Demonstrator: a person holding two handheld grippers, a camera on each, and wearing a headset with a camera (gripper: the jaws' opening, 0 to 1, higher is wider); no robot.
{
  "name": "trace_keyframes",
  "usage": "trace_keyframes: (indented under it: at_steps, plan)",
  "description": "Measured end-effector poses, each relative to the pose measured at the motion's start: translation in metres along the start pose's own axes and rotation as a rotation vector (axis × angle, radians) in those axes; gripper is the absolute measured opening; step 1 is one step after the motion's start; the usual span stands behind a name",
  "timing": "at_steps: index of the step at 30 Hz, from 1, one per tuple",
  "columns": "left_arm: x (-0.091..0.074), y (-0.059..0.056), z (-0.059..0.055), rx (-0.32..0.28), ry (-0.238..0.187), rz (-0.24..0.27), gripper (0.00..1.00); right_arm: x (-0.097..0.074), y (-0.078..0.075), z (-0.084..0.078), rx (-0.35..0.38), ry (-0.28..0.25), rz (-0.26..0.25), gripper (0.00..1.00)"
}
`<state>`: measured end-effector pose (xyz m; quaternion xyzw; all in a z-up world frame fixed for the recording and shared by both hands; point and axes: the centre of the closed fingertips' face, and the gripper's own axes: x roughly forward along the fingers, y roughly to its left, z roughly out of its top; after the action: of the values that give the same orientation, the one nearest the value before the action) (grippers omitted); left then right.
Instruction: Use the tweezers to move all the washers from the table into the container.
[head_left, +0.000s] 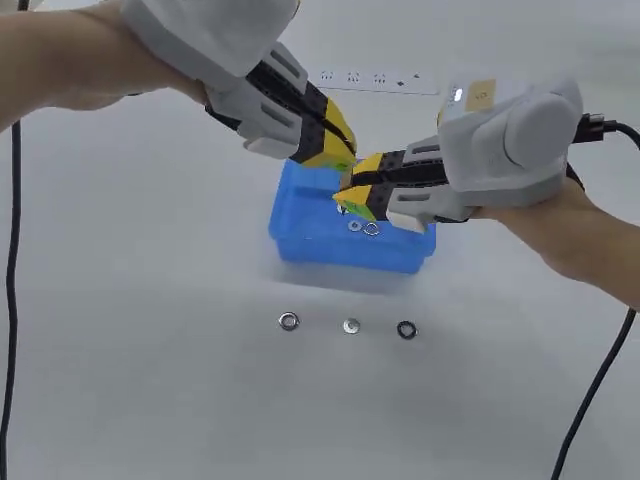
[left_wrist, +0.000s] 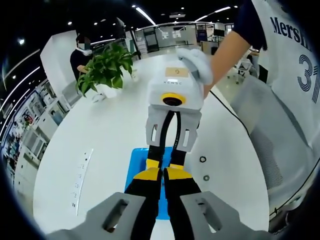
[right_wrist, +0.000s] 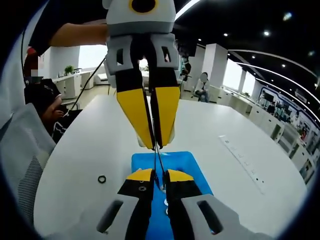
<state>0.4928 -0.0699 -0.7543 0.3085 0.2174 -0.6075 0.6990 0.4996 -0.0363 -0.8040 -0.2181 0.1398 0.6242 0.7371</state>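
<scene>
While left gripper (head_left: 337, 152) and right gripper (head_left: 362, 196) press the tweezers (right_wrist: 156, 155) nearly together, these washers (head_left: 351, 326) look light and slick, best nipped across the ring.

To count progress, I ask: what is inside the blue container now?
Two washers lie inside the blue container. The left hand-held gripper and the right hand-held gripper, both on the tweezers, cover part of its inside, so more may be hidden.

Tweezers (right_wrist: 158, 162) run from left gripper (right_wrist: 155, 144) to right gripper (right_wrist: 160, 176) over blue container (right_wrist: 192, 172).
</scene>
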Motion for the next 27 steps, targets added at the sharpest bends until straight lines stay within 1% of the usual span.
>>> trace_keyframes:
  at_steps: [5,10,13,18,25,27]
  plan:
    - [0.01,0.002,-0.013,-0.026,0.003,-0.014,0.06,0.009,-0.001,-0.013,0.013,0.023,0.015,0.1]
    - [0.014,0.002,-0.019,-0.052,-0.002,-0.021,0.06,0.015,-0.001,-0.021,0.026,0.039,0.026,0.1]
    - [0.015,-0.001,-0.021,-0.051,0.005,-0.029,0.06,0.016,0.001,-0.024,0.024,0.048,0.032,0.1]
    - [0.017,-0.001,-0.024,-0.056,0.01,-0.03,0.06,0.019,0.002,-0.026,0.03,0.055,0.034,0.1]
    - [0.018,-0.003,-0.024,-0.057,0.009,-0.032,0.06,0.02,0.003,-0.028,0.051,0.062,0.038,0.11]
    - [0.018,-0.003,-0.023,-0.057,0.007,-0.031,0.06,0.02,0.002,-0.028,0.051,0.065,0.032,0.12]
